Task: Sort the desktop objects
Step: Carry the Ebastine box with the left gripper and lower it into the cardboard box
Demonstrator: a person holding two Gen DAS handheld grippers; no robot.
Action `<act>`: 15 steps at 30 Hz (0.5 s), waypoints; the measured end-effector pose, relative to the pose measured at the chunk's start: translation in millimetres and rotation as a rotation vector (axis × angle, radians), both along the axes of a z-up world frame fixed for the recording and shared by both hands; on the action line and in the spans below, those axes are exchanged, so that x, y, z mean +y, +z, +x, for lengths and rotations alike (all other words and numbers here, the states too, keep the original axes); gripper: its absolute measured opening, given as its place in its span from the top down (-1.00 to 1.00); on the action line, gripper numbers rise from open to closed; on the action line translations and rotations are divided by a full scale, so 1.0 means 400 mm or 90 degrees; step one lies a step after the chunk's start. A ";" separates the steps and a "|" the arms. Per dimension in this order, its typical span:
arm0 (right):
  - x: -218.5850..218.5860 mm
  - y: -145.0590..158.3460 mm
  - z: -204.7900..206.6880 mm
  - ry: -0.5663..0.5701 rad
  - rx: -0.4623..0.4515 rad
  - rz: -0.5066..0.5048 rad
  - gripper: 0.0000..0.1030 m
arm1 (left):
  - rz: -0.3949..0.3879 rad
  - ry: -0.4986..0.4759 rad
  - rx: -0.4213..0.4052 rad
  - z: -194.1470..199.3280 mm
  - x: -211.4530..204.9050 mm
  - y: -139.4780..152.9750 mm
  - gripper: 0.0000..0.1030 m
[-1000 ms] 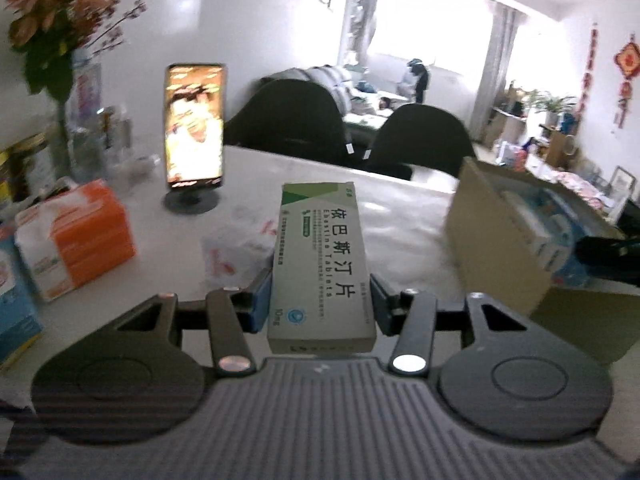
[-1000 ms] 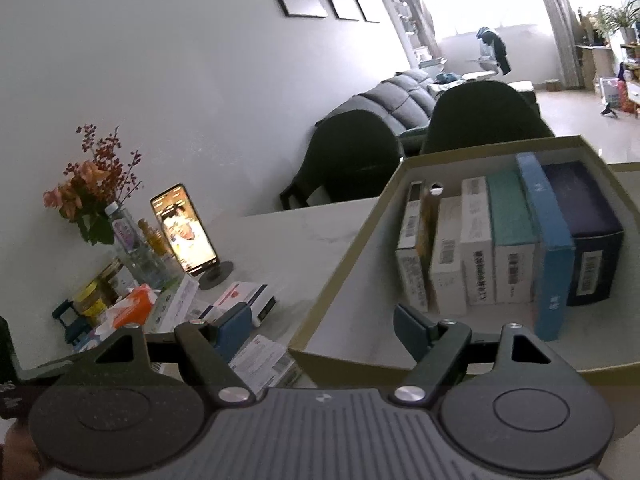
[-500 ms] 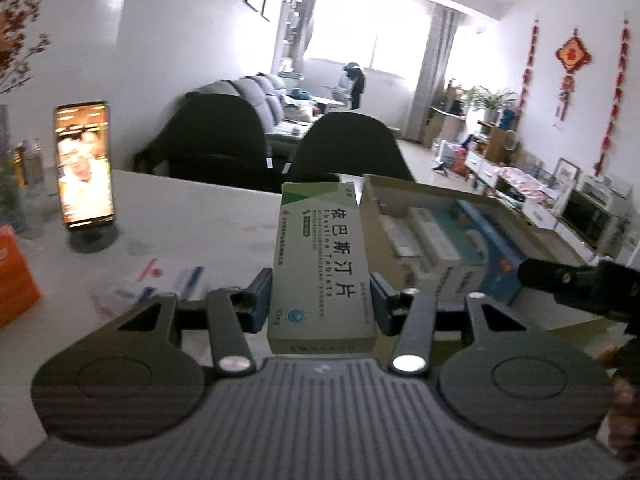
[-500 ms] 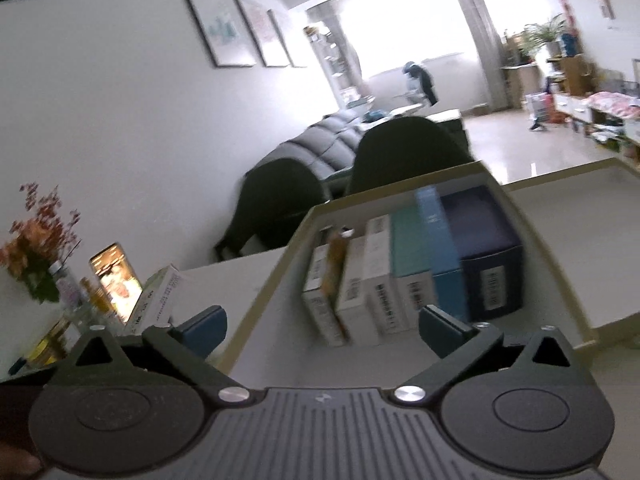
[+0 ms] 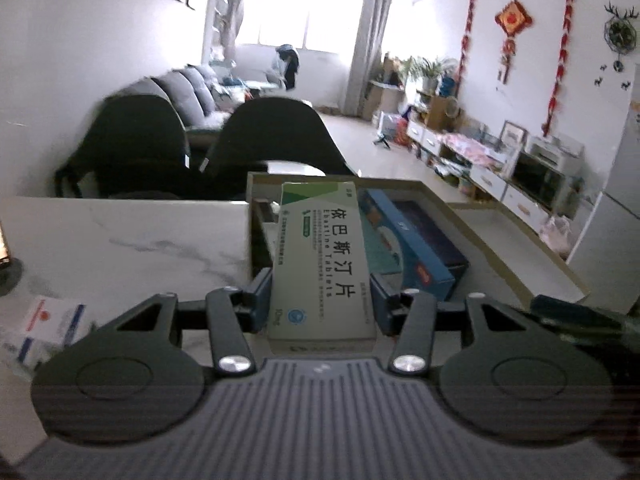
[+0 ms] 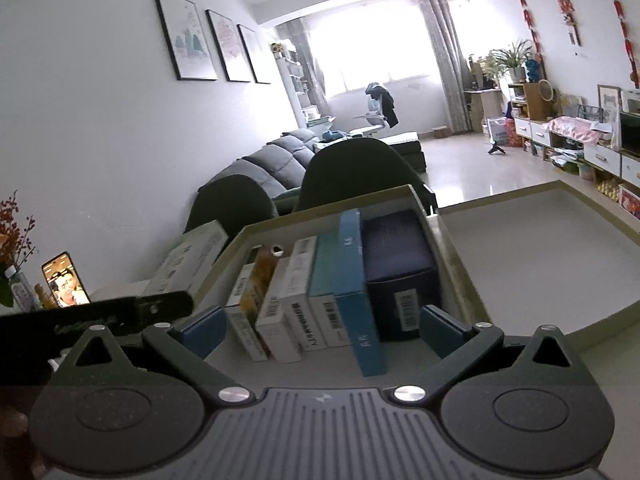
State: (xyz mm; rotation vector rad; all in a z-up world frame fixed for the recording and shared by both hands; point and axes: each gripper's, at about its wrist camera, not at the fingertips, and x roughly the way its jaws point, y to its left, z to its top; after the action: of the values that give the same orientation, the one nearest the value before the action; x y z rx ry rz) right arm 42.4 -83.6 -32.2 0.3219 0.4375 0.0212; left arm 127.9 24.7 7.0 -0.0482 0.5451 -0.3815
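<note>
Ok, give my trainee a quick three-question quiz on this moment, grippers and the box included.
1. True or false: the left gripper is shut on the white and green tablet box.
2. What stands between the right gripper fingers? A) a phone B) nothing gripped; its jaws have just been opening C) a tissue pack
3. Fill in: in the cardboard tray, the packs stand in a row; the one at the right end is the ____ box.

Key: 1 true; 2 B; 3 dark navy.
</note>
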 end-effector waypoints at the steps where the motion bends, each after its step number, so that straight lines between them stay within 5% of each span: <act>1: -0.005 -0.002 0.002 -0.003 0.001 0.000 -0.99 | 0.000 -0.005 0.009 0.014 -0.009 -0.001 0.07; 8: -0.029 -0.017 0.012 -0.008 0.004 0.009 -0.99 | -0.004 -0.024 0.071 0.123 -0.071 -0.005 0.07; 15: -0.037 -0.028 0.013 0.002 0.007 0.019 -0.99 | 0.062 -0.016 0.084 0.179 -0.146 -0.024 0.07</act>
State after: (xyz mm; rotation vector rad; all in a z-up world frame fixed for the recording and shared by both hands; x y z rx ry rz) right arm 47.6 -98.3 -43.3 0.3514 0.4489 0.0291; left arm 199.4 -33.8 -2.5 0.0283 0.6942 -0.3777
